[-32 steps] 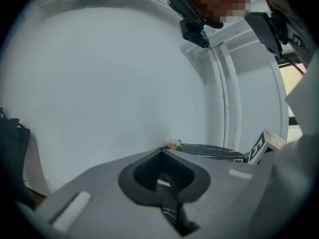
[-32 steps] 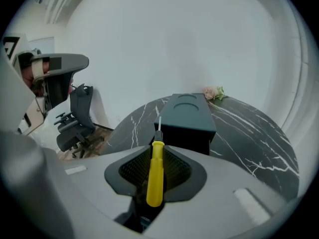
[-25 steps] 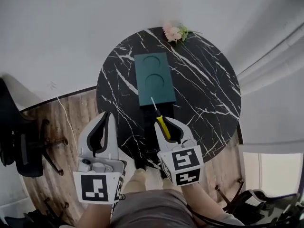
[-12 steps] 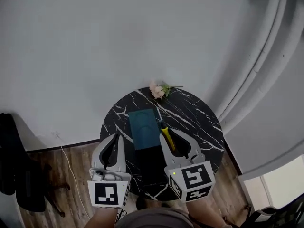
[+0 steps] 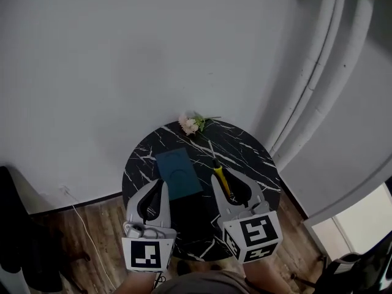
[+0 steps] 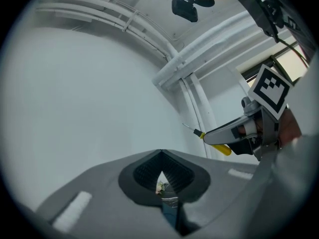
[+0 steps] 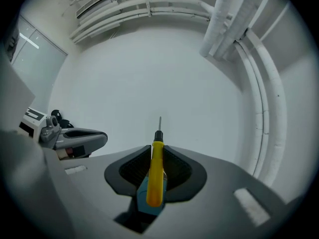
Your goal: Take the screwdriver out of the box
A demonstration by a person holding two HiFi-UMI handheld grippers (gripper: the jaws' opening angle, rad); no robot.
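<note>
Head view: screwdriver [image 5: 221,180] outside box [image 5: 177,173]

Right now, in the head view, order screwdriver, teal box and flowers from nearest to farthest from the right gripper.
1. Screwdriver, gripped in the right gripper.
2. Teal box, on the table, to its left.
3. Flowers, at the table's far edge.

- The round black white-veined marble tabletop [image 5: 248,159] lies bare across its right half and along its near rim.
- A flat dark teal rectangular box [image 5: 179,173] fills the left-centre.
- A small spray of pink flowers [image 5: 190,124] sits at the far rim, against the plain white wall [image 5: 122,72], which closes off reach beyond.
- Tall white upright pipes [image 5: 318,84] crowd the right rear side.
- Open air separates the left gripper [image 5: 160,184] from the right gripper [image 5: 225,177], whose jaws clamp a yellow-handled screwdriver [image 5: 220,179].
</note>
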